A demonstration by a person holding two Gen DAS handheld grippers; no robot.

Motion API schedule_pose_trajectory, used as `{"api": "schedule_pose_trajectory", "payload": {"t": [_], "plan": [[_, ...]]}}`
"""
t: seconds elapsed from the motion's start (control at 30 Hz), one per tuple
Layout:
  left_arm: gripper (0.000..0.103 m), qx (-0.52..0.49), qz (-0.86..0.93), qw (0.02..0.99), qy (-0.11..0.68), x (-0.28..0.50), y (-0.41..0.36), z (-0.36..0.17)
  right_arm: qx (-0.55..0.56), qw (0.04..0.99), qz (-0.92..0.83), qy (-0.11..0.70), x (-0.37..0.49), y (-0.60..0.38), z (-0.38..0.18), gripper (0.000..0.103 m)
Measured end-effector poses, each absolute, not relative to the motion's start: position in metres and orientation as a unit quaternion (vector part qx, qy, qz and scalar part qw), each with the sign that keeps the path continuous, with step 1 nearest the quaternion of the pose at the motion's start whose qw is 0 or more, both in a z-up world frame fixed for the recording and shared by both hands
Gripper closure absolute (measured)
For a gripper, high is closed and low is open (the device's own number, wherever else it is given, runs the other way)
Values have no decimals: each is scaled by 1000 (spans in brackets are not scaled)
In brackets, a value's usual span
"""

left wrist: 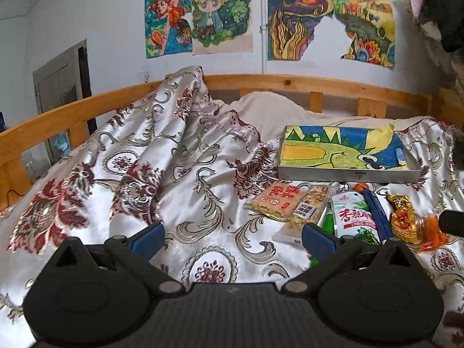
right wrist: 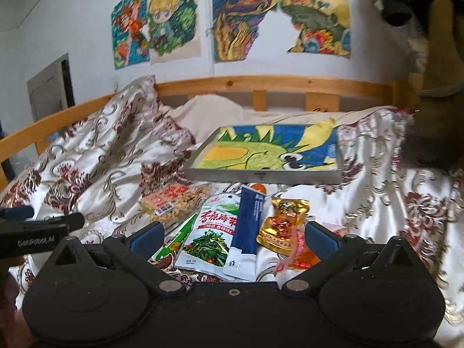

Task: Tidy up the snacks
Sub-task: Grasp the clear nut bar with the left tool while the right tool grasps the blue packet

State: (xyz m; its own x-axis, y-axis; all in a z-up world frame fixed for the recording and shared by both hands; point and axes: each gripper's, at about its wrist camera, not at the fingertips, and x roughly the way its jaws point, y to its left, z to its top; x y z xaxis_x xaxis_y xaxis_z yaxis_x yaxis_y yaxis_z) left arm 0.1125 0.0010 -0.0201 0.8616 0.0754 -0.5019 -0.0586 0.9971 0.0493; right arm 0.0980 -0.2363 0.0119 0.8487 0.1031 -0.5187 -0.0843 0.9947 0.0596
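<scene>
Snack packets (right wrist: 214, 232) strewn on bed quilt (left wrist: 130, 174) before metal tray (right wrist: 261, 174); possibly 6, blurred. Left claw (left wrist: 232, 240) and right claw (right wrist: 232, 237) both spread, empty.

Each hand-held gripper (left wrist: 232, 236) (right wrist: 232, 236) has a black ribbed body, silver pivot screws and blue pads (left wrist: 148, 240).

both wrist views low, facing tray (left wrist: 348, 175)

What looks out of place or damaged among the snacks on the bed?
The snack packets lie in a loose overlapping heap on the bedspread, none in the tray behind them. I see no spill or torn packet. On the wall, one drawing has a ragged torn edge.
</scene>
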Motion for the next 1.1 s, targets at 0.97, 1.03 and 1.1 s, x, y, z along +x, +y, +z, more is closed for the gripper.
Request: {"api": "schedule_pose_trajectory", "payload": {"t": [0.97, 1.03, 1.1], "plan": [[1, 89, -120, 919, 365, 267, -56, -54, 7, 924, 166, 344, 211, -263, -22, 2], [1, 100, -135, 913, 371, 274, -61, -57, 13, 920, 167, 354, 217, -265, -27, 7], [1, 112, -149, 908, 375, 277, -65, -60, 26, 913, 176, 368, 222, -269, -32, 11]]}}
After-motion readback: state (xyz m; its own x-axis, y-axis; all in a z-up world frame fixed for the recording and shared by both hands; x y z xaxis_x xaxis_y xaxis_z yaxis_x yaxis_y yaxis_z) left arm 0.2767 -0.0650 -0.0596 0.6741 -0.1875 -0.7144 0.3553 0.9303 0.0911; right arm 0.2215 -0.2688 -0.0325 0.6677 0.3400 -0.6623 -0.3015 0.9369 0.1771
